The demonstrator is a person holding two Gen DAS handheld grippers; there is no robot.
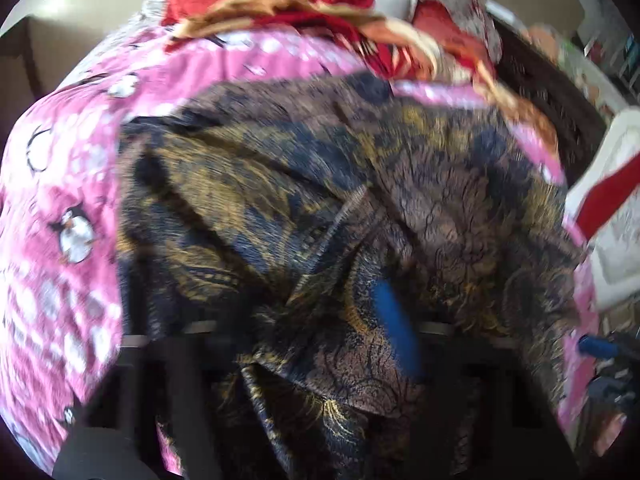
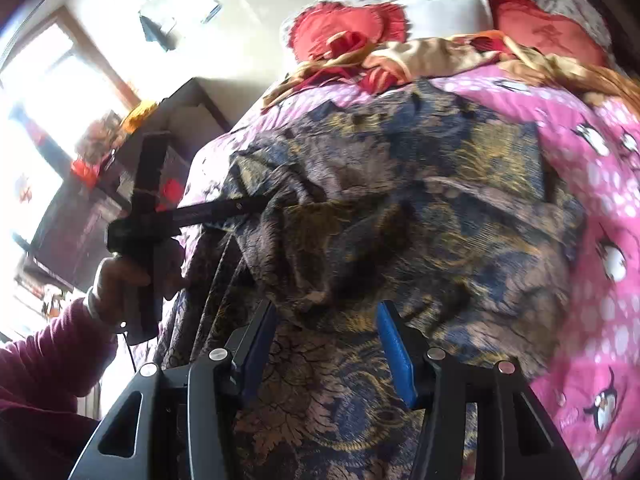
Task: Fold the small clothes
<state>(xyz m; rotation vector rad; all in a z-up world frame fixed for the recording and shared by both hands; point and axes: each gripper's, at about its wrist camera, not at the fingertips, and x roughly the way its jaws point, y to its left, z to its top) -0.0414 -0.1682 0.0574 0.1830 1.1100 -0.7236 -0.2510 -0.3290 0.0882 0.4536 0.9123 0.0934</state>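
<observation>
A dark blue, gold and mauve patterned garment (image 1: 340, 208) lies crumpled on a pink penguin-print bedspread (image 1: 60, 208); it also shows in the right wrist view (image 2: 420, 208). My left gripper (image 1: 320, 340) is buried in its near edge, with cloth draped over the fingers and one blue pad (image 1: 394, 320) showing. In the right wrist view the left gripper (image 2: 256, 204) reaches into the garment's left edge, its tips hidden by cloth. My right gripper (image 2: 324, 344) is open, its blue pads apart over the garment's near edge.
A red and gold blanket (image 2: 420, 56) and red pillows (image 2: 340, 28) lie at the head of the bed. A dark wooden cabinet (image 2: 92, 208) stands left of the bed under a bright window. A white and red thing (image 1: 612, 208) sits at the bed's right side.
</observation>
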